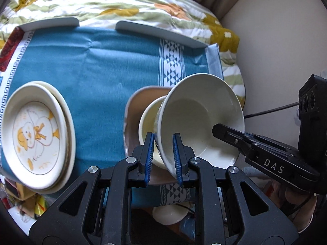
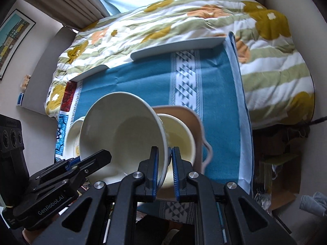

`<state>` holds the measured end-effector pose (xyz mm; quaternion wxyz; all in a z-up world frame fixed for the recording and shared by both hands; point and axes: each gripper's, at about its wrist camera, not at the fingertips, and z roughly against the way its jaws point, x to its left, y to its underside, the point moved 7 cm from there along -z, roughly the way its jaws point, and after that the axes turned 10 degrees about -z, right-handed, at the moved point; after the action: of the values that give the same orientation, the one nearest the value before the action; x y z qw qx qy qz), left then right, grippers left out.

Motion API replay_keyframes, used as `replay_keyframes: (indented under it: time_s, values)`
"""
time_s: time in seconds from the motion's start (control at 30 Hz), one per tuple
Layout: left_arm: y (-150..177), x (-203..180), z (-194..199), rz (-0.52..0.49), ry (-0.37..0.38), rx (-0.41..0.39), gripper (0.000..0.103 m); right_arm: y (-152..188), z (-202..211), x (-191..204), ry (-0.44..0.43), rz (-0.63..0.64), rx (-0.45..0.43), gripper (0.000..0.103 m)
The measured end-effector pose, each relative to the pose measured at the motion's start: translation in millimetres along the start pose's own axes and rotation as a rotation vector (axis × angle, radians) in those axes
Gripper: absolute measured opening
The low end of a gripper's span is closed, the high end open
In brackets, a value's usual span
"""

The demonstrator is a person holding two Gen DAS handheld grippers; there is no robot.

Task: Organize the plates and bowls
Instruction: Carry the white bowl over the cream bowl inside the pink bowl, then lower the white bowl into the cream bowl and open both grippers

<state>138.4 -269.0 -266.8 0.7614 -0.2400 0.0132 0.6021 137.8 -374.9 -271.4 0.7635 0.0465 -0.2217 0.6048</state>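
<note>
Left wrist view: the left gripper (image 1: 163, 155) is seen clamped on the near rim of a tilted white bowl (image 1: 200, 118), its blue pads nearly together with only the wall between them; the right gripper (image 1: 220, 131) is noted gripping the bowl's opposite rim; a cream bowl (image 1: 148, 120) is observed beneath, resting in a tan dish (image 1: 141, 96) on the blue cloth (image 1: 102, 69); a stack of duck-print plates (image 1: 38, 138) is placed at the left.

Right wrist view: the right gripper (image 2: 165, 164) is found pinched tight on the white bowl's (image 2: 122, 130) rim; the left gripper (image 2: 102, 156) is seen holding the far side; the cream bowl (image 2: 179, 136) and tan dish (image 2: 188, 112) are located just behind.
</note>
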Motion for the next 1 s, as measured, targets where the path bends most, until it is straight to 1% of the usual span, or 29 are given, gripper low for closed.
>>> replay_keyframes:
  time_s: [0.17, 0.27, 0.4, 0.6, 1.0]
  values:
    - [-2, 2, -15, -0.039, -0.05, 0.016, 0.016, 7, -13, -9, 0.014, -0.01, -0.006, 0.012]
    - [-5, 3, -22, -0.065, -0.067, 0.033, 0.016, 8, -18, -12, 0.024, -0.013, -0.009, 0.012]
    - [-6, 2, -28, -0.101, -0.097, 0.055, 0.016, 10, -23, -13, 0.055, -0.002, -0.013, 0.012]
    - [-8, -3, -35, -0.152, -0.137, 0.059, 0.016, 9, -25, -14, 0.078, 0.006, -0.015, 0.012]
    - [-6, -9, -42, -0.253, -0.235, 0.086, 0.016, 9, -27, -14, 0.086, 0.009, -0.021, 0.012]
